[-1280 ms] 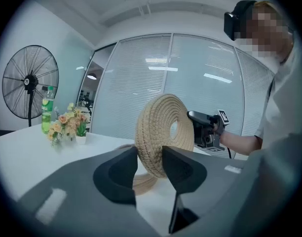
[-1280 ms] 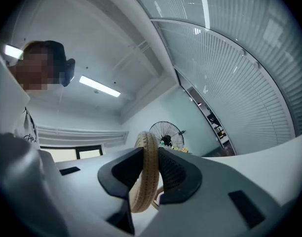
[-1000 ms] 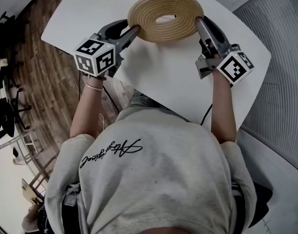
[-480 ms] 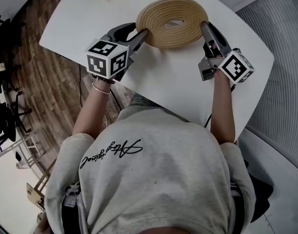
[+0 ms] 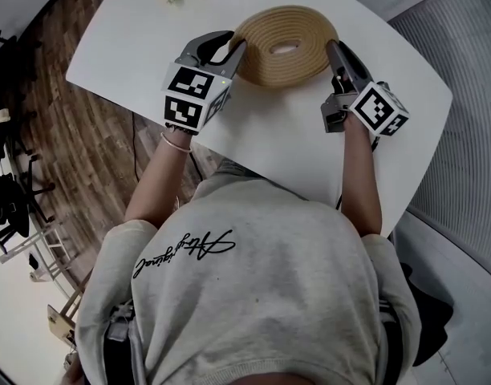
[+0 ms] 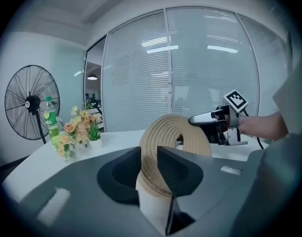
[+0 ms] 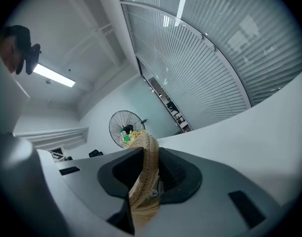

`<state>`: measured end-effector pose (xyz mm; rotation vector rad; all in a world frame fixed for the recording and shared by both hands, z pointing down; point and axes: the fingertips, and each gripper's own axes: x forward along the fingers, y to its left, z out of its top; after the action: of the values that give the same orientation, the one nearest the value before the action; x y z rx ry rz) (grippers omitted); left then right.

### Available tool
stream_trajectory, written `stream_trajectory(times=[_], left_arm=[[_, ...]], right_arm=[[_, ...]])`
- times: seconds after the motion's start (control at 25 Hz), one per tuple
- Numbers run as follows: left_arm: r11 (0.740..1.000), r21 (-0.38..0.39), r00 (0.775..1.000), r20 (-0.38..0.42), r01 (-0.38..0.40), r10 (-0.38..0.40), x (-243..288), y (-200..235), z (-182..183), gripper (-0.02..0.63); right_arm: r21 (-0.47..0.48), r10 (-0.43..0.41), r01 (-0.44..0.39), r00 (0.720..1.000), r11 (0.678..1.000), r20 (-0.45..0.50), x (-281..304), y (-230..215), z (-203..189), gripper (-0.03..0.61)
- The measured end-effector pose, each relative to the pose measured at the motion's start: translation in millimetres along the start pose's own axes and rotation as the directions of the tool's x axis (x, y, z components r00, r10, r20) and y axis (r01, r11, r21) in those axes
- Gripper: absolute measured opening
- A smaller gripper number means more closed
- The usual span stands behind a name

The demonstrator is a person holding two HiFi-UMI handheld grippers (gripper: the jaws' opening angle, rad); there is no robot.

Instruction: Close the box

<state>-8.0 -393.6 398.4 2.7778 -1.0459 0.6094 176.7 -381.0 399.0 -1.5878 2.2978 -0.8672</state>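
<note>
Over white table point(image 5: 133, 30), left gripper point(image 5: 233, 50) fingers, just closing, and right gripper point(image 5: 334, 48) fingers clamp the rim of the woven lid point(image 5: 286, 24).

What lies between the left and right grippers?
A round woven lid, head view: the right gripper holds one edge; the left gripper has just closed further on the other.
</note>
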Motion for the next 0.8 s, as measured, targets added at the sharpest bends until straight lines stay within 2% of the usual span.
stream_trajectory(times=[0.2,0.28,0.4,0.48,0.56,0.8], left_arm=[[0.997,-0.07,1.0,-0.02,0.016,-0.018,-9.8,-4.6,-19.4,0.164],[0.996,-0.077,0.998,-0.037,0.039,-0.042,-10.6,-11.0,-29.2,0.201],[0.996,-0.076,0.998,-0.037,0.045,-0.048,-6.5,-12.0,-32.2,0.202],[0.997,-0.068,0.999,-0.029,0.029,-0.031,-0.7,-5.2,-27.2,0.201],[0.999,-0.051,0.999,-0.035,0.019,-0.021,4.5,2.9,-22.4,0.199],[1.0,-0.011,0.999,-0.04,0.024,-0.024,13.9,12.2,-13.6,0.199]], right_arm=[[0.05,-0.055,0.052,0.996,0.997,0.065,0.3,-14.7,4.7,0.098],[0.055,-0.056,0.053,0.997,0.997,0.06,2.1,-15.3,4.7,0.098],[0.041,-0.057,0.056,0.998,0.998,0.028,5.3,-15.8,4.3,0.1],[-0.001,-0.075,0.075,0.997,0.997,-0.004,8.7,-20.0,2.9,0.104],[-0.083,-0.106,0.103,0.994,0.991,-0.033,11.5,-22.7,0.2,0.112],[-0.302,-0.145,0.118,0.987,0.946,-0.067,16.4,-18.0,-1.0,0.106]])
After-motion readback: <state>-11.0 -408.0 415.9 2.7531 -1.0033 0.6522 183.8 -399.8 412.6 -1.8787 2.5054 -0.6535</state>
